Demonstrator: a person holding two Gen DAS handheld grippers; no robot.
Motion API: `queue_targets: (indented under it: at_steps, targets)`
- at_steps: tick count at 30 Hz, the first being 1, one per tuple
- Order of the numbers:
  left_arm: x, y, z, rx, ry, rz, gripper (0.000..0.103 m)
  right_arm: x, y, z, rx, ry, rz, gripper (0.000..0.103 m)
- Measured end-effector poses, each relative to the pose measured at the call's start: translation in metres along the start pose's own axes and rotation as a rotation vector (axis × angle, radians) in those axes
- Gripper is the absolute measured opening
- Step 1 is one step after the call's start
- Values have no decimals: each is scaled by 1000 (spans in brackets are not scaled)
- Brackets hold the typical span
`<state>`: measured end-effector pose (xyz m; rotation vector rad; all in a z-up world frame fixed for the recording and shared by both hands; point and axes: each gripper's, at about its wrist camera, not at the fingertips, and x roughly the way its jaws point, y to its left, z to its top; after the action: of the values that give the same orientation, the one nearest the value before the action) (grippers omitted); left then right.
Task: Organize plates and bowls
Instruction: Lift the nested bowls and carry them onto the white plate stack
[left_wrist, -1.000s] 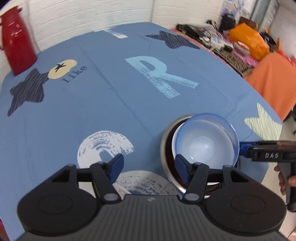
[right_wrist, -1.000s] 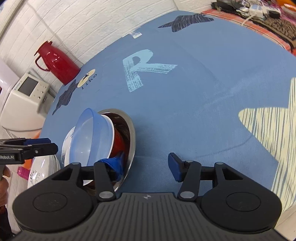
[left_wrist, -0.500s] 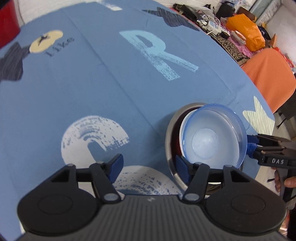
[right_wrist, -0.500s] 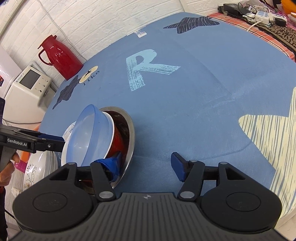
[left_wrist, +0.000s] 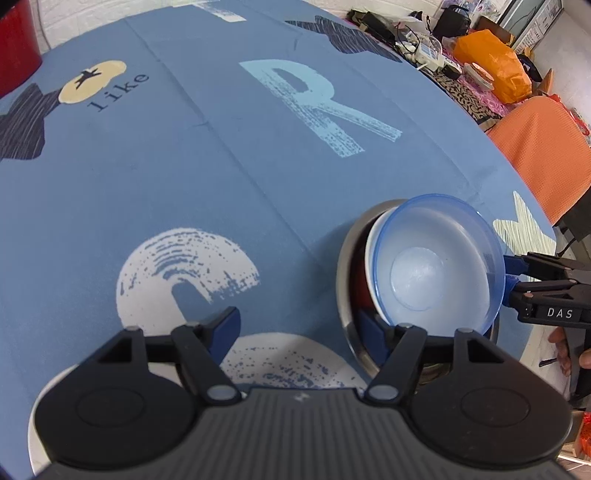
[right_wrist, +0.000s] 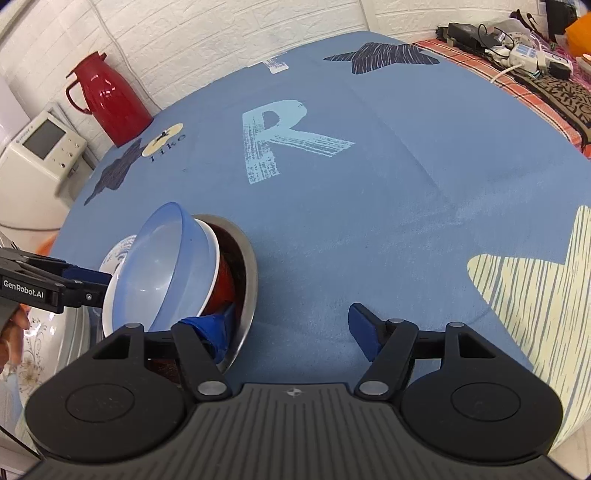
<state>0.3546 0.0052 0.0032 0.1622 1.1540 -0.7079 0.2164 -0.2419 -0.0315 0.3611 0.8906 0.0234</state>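
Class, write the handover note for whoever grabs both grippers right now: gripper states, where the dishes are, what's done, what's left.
Left gripper: open, one finger inside the steel bowl, one outside.
Right gripper: open, straddling the opposite rim likewise.
Dishes: blue bowl in white bowl in red bowl in steel bowl, on the tablecloth; patterned plate beside it.
Done: bowls nested.
Left: probably grip the rim, place the stack, sort the plate.

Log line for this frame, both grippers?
left gripper: open | right gripper: open | translucent blue plastic bowl: nested atop stack in steel bowl
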Motion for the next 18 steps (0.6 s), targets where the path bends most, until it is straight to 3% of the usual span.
queue_targets:
  at_steps: [3,9,13,18]
  targets:
    - [0,0,-1,6,-8,0,70,2,2,3,-3,18,-15,53]
    - [2,-2,-2,10,-15,12,70,5,14,-3,-22,-27,-98,53]
    - [2,-2,-2,9,-17,13,70,4,14,-6,-19,-44,-99,53]
    - [1,-4,-5,2,-30,18,67,6,18,0,-34,10,-114,53]
